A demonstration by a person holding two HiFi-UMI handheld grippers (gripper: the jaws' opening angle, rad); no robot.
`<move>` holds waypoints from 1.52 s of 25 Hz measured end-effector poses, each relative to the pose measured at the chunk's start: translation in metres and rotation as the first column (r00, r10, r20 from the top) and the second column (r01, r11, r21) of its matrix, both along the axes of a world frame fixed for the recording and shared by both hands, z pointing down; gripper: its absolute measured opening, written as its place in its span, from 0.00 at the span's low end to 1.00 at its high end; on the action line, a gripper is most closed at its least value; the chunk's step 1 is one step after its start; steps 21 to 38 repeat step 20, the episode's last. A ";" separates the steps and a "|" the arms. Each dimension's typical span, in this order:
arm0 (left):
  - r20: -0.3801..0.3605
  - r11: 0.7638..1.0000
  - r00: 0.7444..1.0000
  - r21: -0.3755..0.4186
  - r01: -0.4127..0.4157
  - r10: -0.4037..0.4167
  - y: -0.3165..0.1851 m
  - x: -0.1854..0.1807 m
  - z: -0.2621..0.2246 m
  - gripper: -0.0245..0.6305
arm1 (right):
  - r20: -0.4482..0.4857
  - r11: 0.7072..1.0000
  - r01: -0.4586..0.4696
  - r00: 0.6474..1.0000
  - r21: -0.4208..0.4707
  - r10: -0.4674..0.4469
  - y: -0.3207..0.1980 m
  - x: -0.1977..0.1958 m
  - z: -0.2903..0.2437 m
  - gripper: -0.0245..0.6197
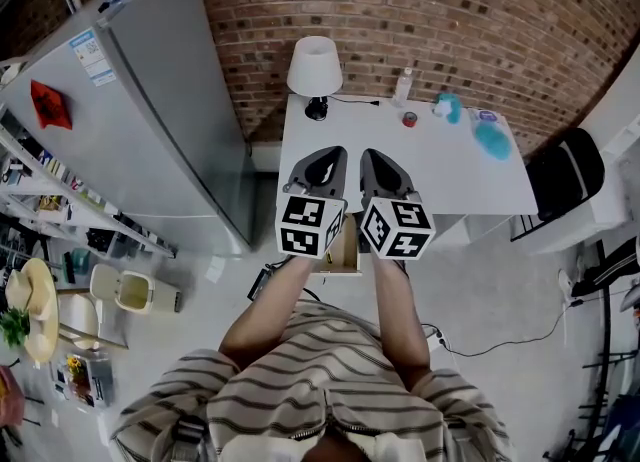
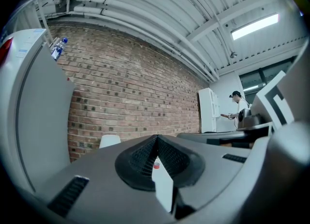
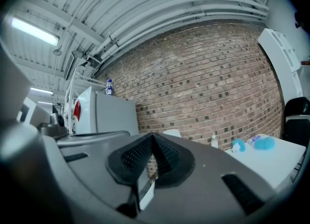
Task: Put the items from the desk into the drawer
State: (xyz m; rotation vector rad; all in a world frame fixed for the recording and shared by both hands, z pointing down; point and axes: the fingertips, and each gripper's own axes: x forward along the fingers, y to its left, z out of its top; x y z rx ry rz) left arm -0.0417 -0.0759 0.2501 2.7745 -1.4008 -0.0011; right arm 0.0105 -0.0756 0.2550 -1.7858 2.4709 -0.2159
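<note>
On the white desk (image 1: 440, 175) stand a white lamp (image 1: 314, 68), a clear bottle (image 1: 403, 85), a small red item (image 1: 409, 119), a teal item (image 1: 447, 106) and a blue item (image 1: 491, 138). My left gripper (image 1: 325, 155) and right gripper (image 1: 378, 156) hang side by side over the desk's near left part, both shut with nothing in them. Below them, between the marker cubes, a bit of a wooden drawer (image 1: 346, 246) shows under the desk edge. In the left gripper view the jaws (image 2: 156, 143) meet, and the red item (image 2: 156, 166) peeps below them. In the right gripper view the shut jaws (image 3: 152, 140) point at the brick wall.
A grey fridge (image 1: 150, 100) stands left of the desk. A black chair (image 1: 565, 175) is at the right end. Shelves and a small bin (image 1: 135, 293) are at the far left. A cable (image 1: 500, 340) runs over the floor. A person (image 2: 239, 104) stands far back.
</note>
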 end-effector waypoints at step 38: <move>-0.008 1.000 1.000 -0.009 -0.001 0.001 0.005 -0.009 0.002 0.04 | -0.017 1.000 0.005 1.000 -0.010 -0.005 0.006 -0.010 0.005 0.05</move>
